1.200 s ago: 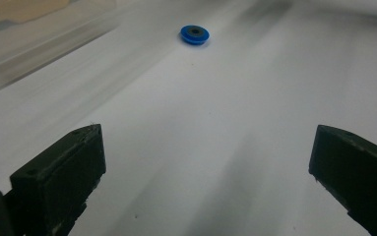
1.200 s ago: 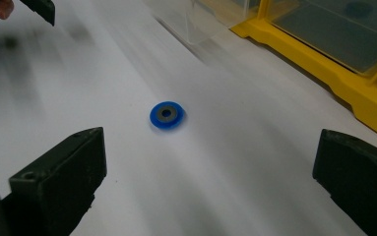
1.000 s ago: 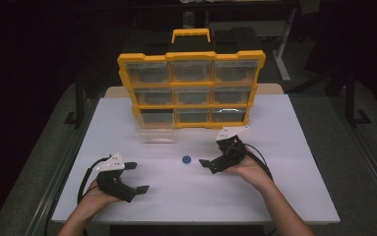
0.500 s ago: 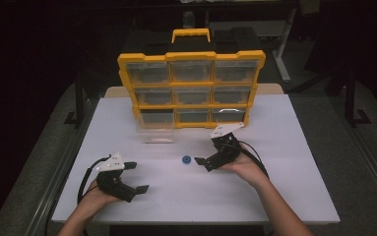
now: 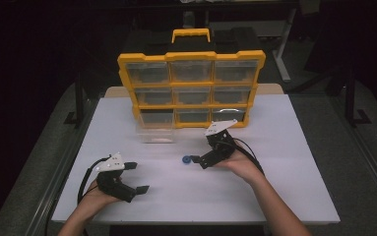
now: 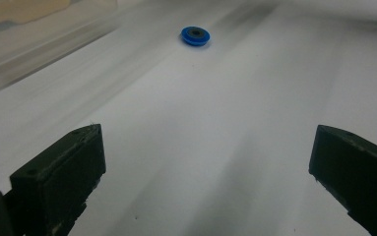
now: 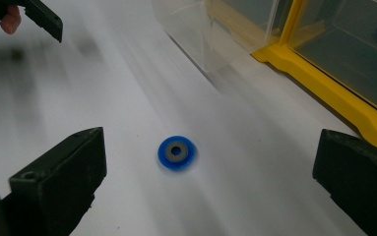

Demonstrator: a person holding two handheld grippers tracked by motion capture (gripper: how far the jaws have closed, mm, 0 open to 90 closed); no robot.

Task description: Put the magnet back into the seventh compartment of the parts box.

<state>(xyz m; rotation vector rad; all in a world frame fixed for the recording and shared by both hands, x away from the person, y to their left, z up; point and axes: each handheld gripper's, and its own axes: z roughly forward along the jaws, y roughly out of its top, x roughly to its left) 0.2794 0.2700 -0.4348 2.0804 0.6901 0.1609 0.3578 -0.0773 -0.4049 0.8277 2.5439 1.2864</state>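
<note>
Right gripper [image 5: 195,160] closing in on a small blue plastic ring with a dark centre hole [image 7: 176,152]

It lies flat on the white table [image 5: 284,147], at 12 o'clock between wide-open, empty jaws; probably light, stiff and slippery, best pinched across its rim. Left gripper [image 5: 138,177] also gapes empty.

Both claws, left [image 5: 136,177] and right [image 5: 196,160], are black with blocky jaws. Each carries a grey three-cornered top plate. Black cables trail from both.
</note>
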